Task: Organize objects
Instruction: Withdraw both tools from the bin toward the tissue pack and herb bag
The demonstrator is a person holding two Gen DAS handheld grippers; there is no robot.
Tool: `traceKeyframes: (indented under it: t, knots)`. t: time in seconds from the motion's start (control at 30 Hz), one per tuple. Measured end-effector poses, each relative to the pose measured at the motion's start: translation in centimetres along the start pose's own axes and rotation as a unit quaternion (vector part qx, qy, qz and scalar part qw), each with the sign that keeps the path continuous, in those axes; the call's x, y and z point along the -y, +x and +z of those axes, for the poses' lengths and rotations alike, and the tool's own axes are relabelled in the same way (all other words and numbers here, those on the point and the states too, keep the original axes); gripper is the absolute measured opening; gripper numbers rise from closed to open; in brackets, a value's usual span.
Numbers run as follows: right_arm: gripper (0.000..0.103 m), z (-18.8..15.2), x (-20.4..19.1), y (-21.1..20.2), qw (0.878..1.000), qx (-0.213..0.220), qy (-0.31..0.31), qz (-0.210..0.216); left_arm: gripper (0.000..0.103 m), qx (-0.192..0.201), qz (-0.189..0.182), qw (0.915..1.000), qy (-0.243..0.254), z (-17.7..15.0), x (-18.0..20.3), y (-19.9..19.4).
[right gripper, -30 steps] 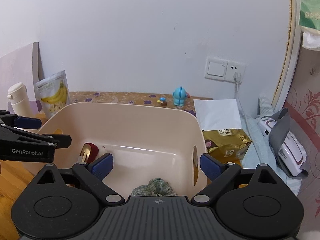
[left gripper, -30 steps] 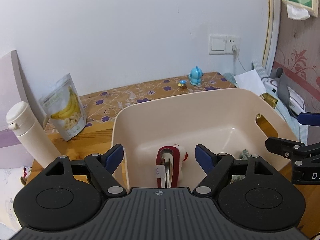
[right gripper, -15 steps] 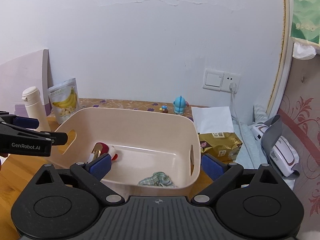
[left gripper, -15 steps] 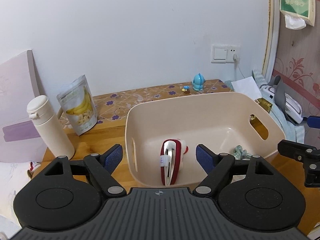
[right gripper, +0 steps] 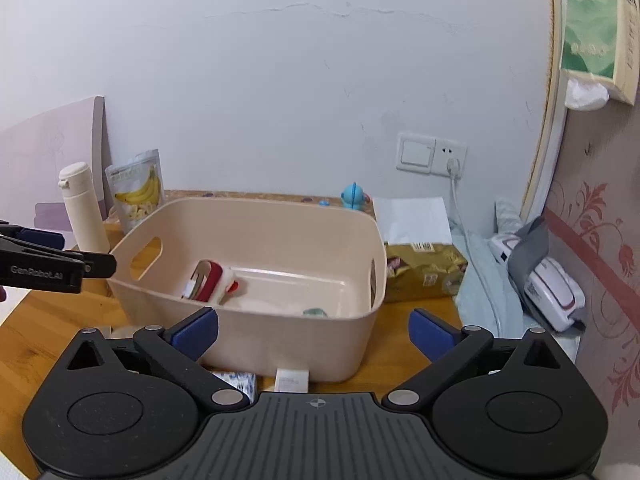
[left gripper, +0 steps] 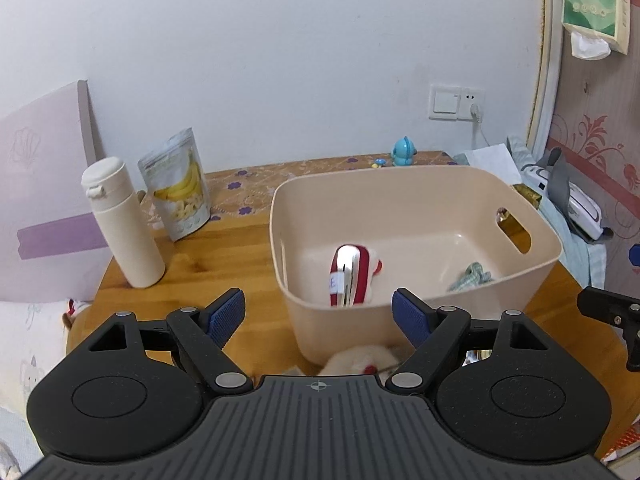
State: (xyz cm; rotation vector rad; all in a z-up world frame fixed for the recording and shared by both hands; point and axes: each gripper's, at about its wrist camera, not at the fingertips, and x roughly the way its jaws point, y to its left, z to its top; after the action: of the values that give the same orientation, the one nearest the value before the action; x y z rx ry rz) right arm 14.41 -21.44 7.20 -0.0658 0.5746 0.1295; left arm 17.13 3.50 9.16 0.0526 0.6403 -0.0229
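Observation:
A beige plastic bin (left gripper: pixel 400 180) stands on the wooden table (left gripper: pixel 224 256). Inside it lie a red and white toy (left gripper: pixel 352 276) and a green checked cloth (left gripper: pixel 472 276). My left gripper (left gripper: pixel 318 312) hovers open in front of the bin's near wall, holding nothing. My right gripper (right gripper: pixel 313 330) hangs before the bin (right gripper: pixel 304 344), its jaws opening wide with nothing pressed between the pads. The left gripper's finger (right gripper: pixel 96 266) shows at the left edge of the right wrist view.
A white bottle (left gripper: pixel 120 224) and a banana chip bag (left gripper: pixel 178 188) stand left of the bin. A blue figurine (left gripper: pixel 404 152) sits behind it. A gold packet (right gripper: pixel 424 268) lies to the right. A fluffy white thing (left gripper: pixel 360 360) and a small white box (right gripper: pixel 292 380) lie before it.
Both grippers have drawn back from over the bin, which now looks smaller and farther off. The right jaws have spread wider. The toy and cloth stay in the bin.

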Motion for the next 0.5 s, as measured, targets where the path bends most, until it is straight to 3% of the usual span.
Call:
traceKeyframes:
  t: [0.5]
  knots:
    - [0.103, -4.1, 0.7, -0.3, 0.999, -0.033, 0.002, 0.001, 0.084, -0.032, -0.010, 0.9993, 0.013, -5.4, 0.7, -1.1]
